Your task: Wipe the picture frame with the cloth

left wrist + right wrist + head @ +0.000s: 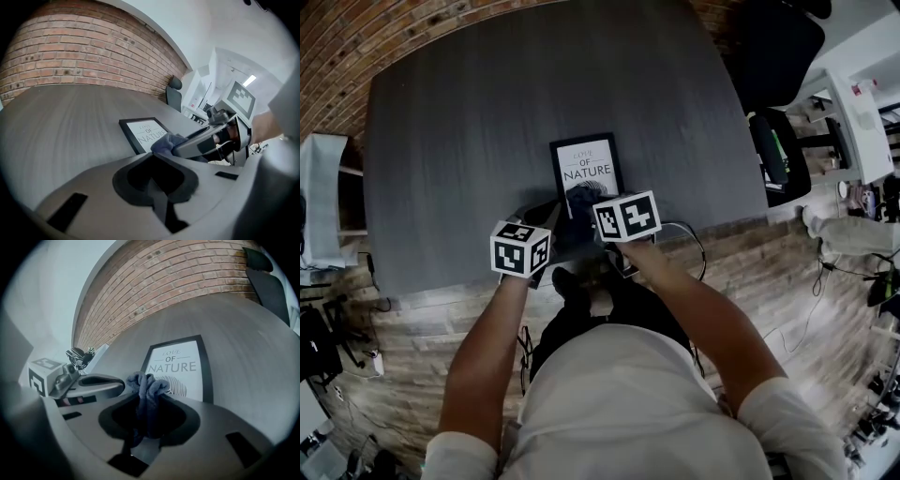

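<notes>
The black picture frame (586,169) with the print "LOVE OF NATURE" lies flat on the dark grey table (459,131). It also shows in the left gripper view (143,132) and the right gripper view (180,363). My right gripper (147,397) is shut on a bunched blue-grey cloth (145,384), which hangs just over the frame's near edge. The cloth (165,140) and the right gripper (201,142) are visible from the left. My left gripper (154,158) is shut with nothing in it, beside the frame's near left corner, and appears in the right gripper view (93,383).
A black office chair (778,52) stands past the table's far right corner. A brick wall (187,273) runs behind the table. White shelving (323,192) is at the left. Cables (694,246) hang at the table's near edge over a wood floor.
</notes>
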